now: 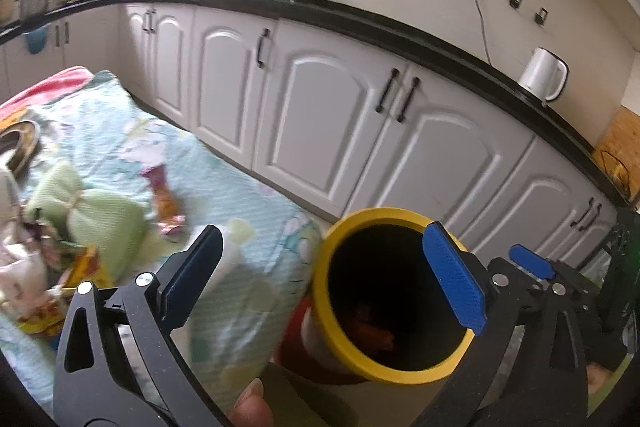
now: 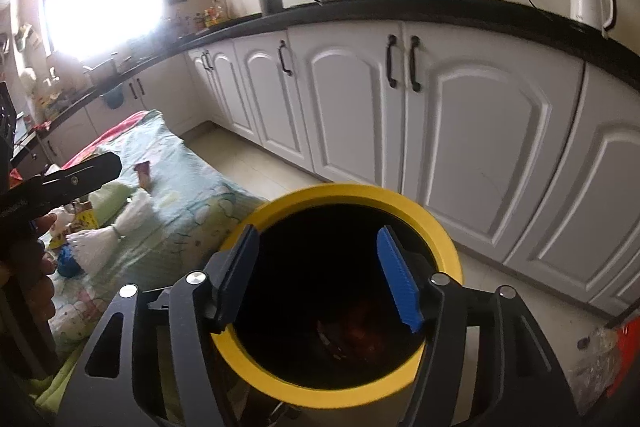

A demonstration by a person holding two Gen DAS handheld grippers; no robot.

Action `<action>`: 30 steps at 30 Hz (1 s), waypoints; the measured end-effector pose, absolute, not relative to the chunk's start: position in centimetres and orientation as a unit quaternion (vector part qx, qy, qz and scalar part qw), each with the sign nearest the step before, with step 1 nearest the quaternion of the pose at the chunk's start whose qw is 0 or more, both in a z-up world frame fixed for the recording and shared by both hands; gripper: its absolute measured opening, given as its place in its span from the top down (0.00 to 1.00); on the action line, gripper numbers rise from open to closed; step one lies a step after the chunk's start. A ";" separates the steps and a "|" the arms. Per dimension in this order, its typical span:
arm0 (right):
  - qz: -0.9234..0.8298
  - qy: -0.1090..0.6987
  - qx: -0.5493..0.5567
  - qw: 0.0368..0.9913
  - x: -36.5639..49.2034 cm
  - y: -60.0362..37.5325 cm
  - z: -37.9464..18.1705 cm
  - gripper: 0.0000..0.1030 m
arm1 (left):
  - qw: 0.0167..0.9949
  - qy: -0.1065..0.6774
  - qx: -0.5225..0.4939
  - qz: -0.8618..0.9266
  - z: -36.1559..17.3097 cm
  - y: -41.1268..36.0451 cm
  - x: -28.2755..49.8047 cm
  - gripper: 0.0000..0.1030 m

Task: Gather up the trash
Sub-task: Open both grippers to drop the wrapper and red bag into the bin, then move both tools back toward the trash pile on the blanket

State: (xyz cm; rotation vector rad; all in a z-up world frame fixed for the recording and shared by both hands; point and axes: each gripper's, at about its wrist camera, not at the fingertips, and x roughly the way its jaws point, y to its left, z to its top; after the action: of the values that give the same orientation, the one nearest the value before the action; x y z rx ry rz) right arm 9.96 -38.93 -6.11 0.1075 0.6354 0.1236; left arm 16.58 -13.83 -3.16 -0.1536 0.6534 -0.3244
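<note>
Nearest, the right gripper (image 2: 320, 277) hangs over the mouth of the bin (image 2: 404, 201), a yellow-rimmed can, its jaws parted with nothing between them. Something reddish lies at the bottom, too dark to name; it may be trash already dropped. The left gripper (image 1: 324, 279) is spread wide and empty, its blue pad over the bin's rim (image 1: 340, 343), its dark pad over the table edge.

This looks like the release step: both tools are let go at the bin, so the drop seems done. Next comes a fresh pick from the table (image 1: 256, 187), which calls for swinging a gripper left toward the litter and lining the jaws across one piece.

Further off, a wrapper (image 1: 166, 201) lies on the patterned cloth, with yellow packets (image 1: 86, 267) beside a green cloth bundle (image 1: 92, 215). The pile at the left edge is blurred and cut off, so what counts as trash there is hard to tell. Beyond stand white cabinets (image 1: 332, 131).
</note>
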 end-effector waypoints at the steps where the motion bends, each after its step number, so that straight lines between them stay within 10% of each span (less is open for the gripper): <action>1: 0.066 0.309 0.049 0.948 10.0 -38.5 -5.8 0.39 | 0.934 0.316 -0.076 -0.150 -3.0 -13.3 16.4 0.11; 30: 0.211 0.283 -0.014 0.935 11.0 -23.8 -0.8 0.33 | 0.959 0.250 -0.128 -0.027 -0.3 -1.7 12.8 0.11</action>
State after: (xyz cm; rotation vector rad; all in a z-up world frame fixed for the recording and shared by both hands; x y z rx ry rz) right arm 11.04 -23.78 -0.82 -0.0281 0.5795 0.4303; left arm 12.75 -1.66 -0.26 -0.2605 0.5067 -0.0545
